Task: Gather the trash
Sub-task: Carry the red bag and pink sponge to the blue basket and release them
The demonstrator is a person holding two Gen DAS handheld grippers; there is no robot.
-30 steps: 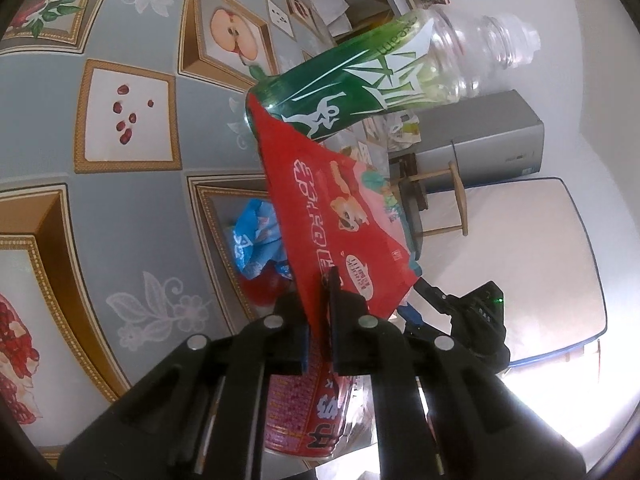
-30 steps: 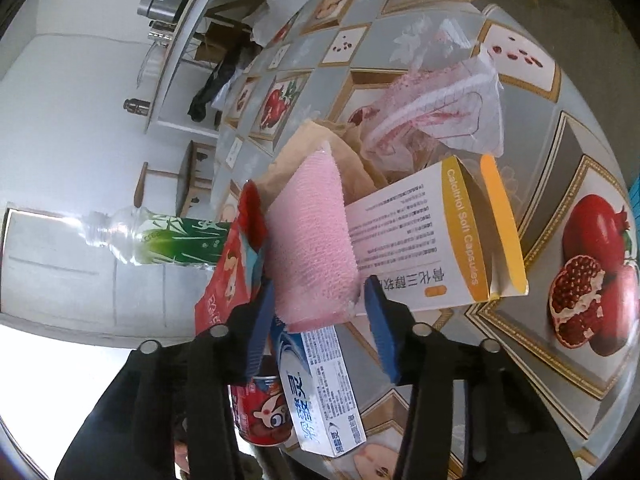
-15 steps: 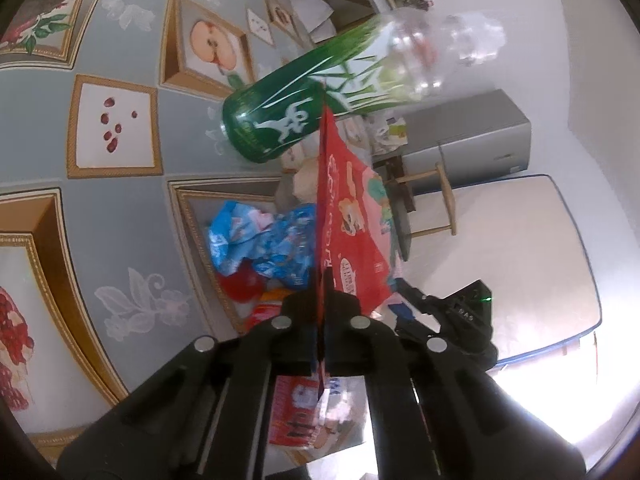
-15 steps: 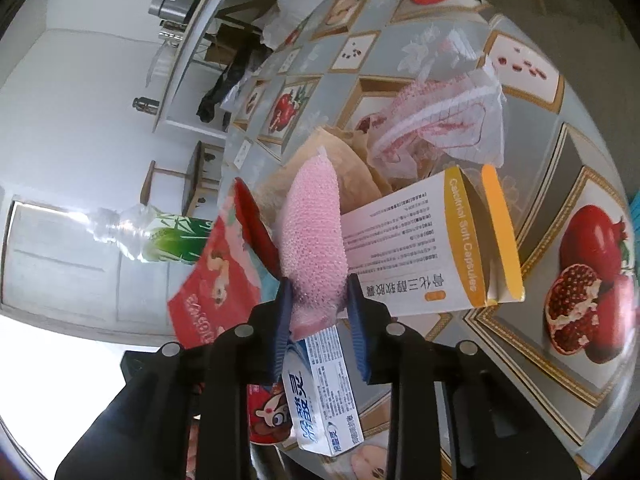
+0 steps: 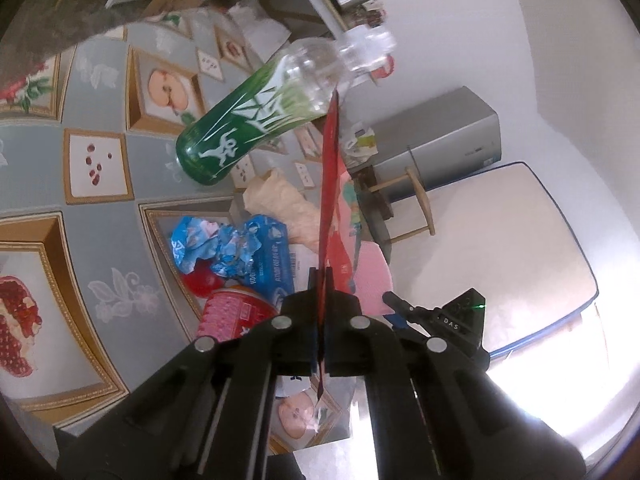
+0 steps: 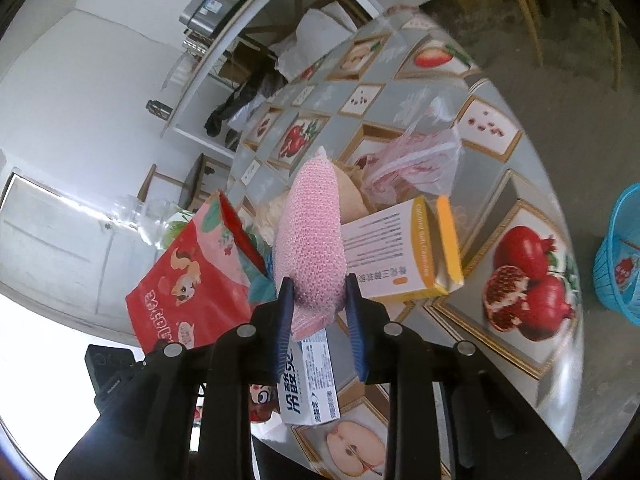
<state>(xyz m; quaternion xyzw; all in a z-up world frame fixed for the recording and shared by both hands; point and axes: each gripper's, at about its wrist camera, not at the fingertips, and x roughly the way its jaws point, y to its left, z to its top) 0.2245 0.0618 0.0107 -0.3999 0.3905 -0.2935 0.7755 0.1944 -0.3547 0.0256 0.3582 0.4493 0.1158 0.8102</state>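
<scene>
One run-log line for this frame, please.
left gripper: shut on red bag | right gripper: shut on pink wrap | both lifted

Both tools are built alike: matte black plastic frames that fan out into ribbed, slotted arms and narrow toward the tips. The left tongs show four round silver screw heads in a shallow arc behind the tips, and their pads look dark, edged perhaps with blue, though the view there is too tight to be sure. The right tongs carry the same four silver screws behind long blue fingers. In the left wrist view, right of the left tongs, the other tool's black body bears white lettering and a small green light.
</scene>
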